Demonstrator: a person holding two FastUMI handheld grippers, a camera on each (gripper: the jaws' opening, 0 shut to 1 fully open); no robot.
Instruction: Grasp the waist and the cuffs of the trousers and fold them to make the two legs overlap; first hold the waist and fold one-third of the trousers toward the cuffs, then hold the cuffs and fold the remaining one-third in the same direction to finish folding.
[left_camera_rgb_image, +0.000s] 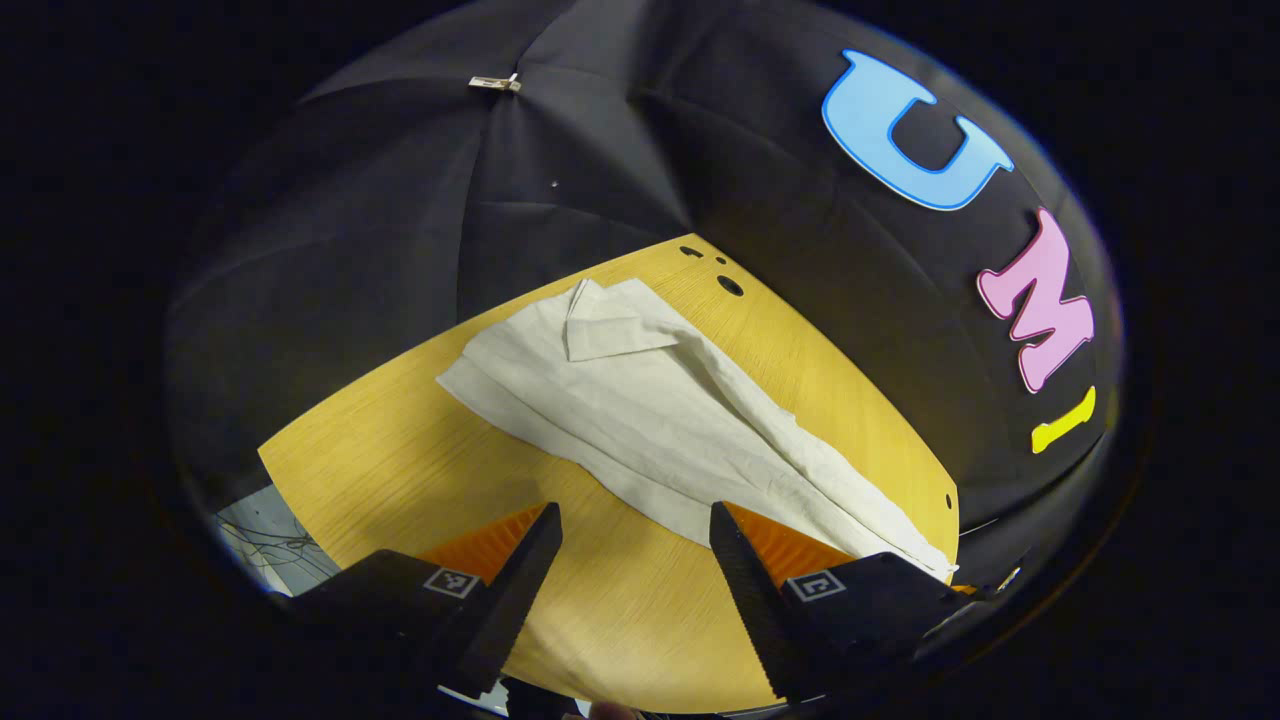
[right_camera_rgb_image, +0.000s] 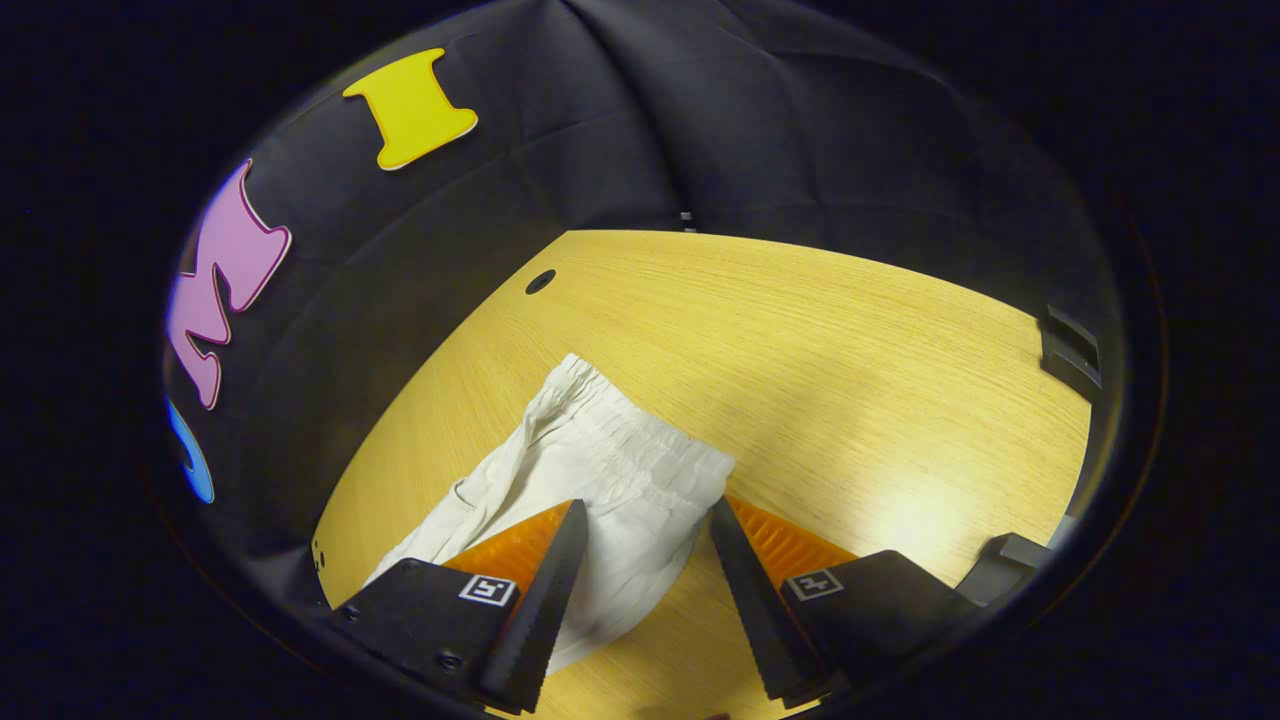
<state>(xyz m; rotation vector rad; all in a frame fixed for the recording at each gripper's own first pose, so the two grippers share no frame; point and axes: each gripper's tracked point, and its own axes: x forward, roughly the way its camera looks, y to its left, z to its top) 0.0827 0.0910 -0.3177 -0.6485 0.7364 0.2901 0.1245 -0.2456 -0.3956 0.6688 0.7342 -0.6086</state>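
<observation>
Cream-white trousers (left_camera_rgb_image: 660, 420) lie flat on the wooden table (left_camera_rgb_image: 420, 450), legs overlapping, one cuff corner turned back at the far end. In the left gripper view my left gripper (left_camera_rgb_image: 635, 590) hovers open above bare wood just in front of the trousers' near edge. In the right gripper view the gathered elastic waist (right_camera_rgb_image: 630, 440) of the trousers (right_camera_rgb_image: 610, 500) lies between and ahead of my right gripper's (right_camera_rgb_image: 640, 590) spread fingers. The right gripper is open, above the cloth, holding nothing.
The table (right_camera_rgb_image: 820, 350) has round holes (left_camera_rgb_image: 730, 286) near its far edge by the black cloth wall. A dark bracket (right_camera_rgb_image: 1070, 352) sits at the table's right edge, another dark block (right_camera_rgb_image: 1005, 560) near the front right. Wide bare wood lies to the right of the waist.
</observation>
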